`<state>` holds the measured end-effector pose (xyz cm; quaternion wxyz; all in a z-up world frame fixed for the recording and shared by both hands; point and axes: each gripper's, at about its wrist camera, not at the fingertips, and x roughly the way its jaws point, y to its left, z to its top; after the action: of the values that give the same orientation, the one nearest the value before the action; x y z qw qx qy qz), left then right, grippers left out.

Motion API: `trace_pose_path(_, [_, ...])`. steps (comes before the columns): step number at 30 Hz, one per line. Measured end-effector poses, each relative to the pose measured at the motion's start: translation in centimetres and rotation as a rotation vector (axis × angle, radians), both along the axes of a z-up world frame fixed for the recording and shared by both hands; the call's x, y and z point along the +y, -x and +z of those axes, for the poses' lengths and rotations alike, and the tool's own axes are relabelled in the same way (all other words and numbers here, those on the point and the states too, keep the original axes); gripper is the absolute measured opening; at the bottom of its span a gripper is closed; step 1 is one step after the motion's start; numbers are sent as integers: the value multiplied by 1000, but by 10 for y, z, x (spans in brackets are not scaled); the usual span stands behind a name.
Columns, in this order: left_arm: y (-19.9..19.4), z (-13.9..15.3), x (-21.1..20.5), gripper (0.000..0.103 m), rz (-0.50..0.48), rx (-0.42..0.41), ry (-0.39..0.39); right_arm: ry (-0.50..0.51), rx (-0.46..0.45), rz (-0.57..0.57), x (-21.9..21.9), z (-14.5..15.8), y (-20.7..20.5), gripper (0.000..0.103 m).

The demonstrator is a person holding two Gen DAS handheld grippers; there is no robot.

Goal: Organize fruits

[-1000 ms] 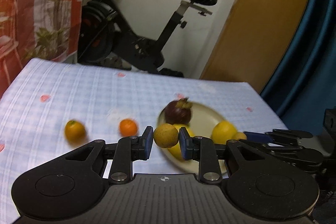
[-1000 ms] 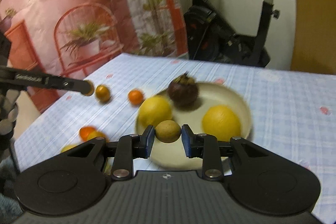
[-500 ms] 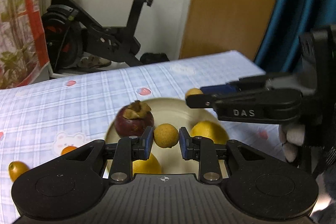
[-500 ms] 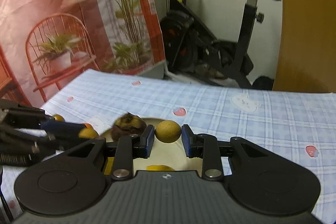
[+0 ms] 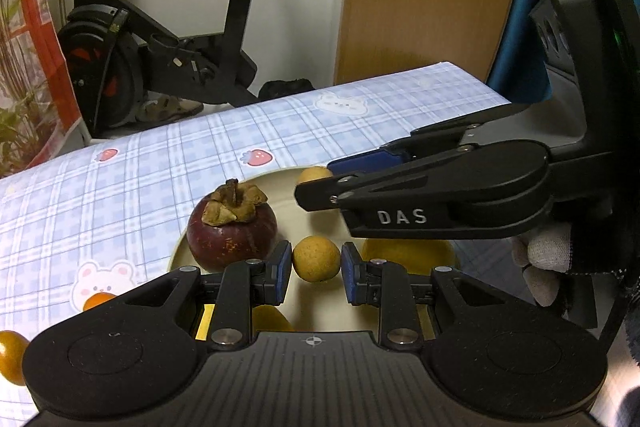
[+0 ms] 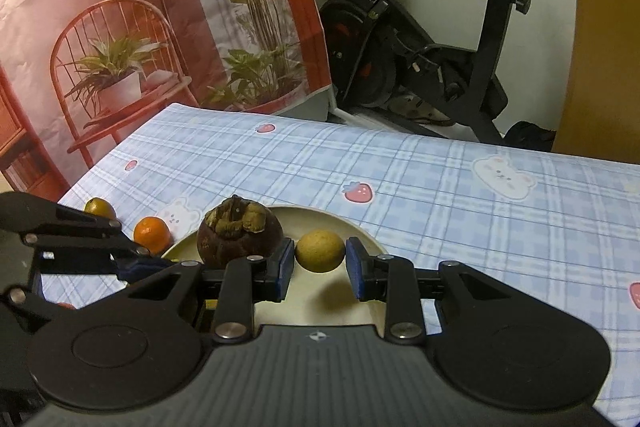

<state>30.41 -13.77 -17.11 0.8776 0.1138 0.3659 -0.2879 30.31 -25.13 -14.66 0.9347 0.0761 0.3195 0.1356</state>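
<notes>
- Now I am holding a small tan fruit (image 5: 316, 258) pinched in my left gripper (image 5: 316, 269) and a second tan fruit (image 6: 320, 251) pinched in my right gripper (image 6: 320, 269); both pairs of jaws are closed on their fruit, above the cream plate (image 6: 316, 217) on the blue checked desk (image 6: 460, 211).
- The plate is already carrying a dark mangosteen (image 5: 232, 231) and yellow citrus (image 5: 408, 251); a small orange (image 6: 152, 235) and a further orange fruit (image 6: 98, 207) are lying on the desk just beside the plate.
- Risk, collision: my right gripper (image 5: 316, 183) is crossing close above and ahead of my left one, so lowering both together is likely to knock them into each other.
- Risk, rolling: both tan fruits are round, and one released from above the plate is liable to bounce or roll off the shallow rim.
- Risk, crowding: the mangosteen is sitting just beside both sets of jaws, and a jaw swinging open could push it.
- Change: a second ago my left gripper was hanging over the near edge of the plate with my right one low at the side; both are now sitting farther in over the plate, the right looming large above the left, each keeping the same fruit.
</notes>
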Motion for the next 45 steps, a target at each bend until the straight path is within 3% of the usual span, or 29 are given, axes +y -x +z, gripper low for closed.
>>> trace_pose_path(14, [12, 22, 24, 30, 35, 4, 75, -11, -28, -57, -4, 13, 9, 32])
trace_pose_path(21, [35, 52, 76, 32, 129, -26, 161, -65, -76, -129, -13, 33, 41, 33])
trace_pose_path(24, [46, 63, 99, 40, 173, -50, 177, -88, -98, -146, -9, 39, 57, 33])
trace_pose_path(29, [70, 72, 132, 41, 257, -82, 183, -115, -128, -165, 6, 43, 82, 33])
trace_pose_path(37, [93, 79, 179, 41, 350, -82, 206, -160, -135, -114, 40, 41, 108, 33])
trace_pose_path(45, [103, 67, 193, 41, 386, -40, 236, -139, -100, -30, 76, 32, 119, 34])
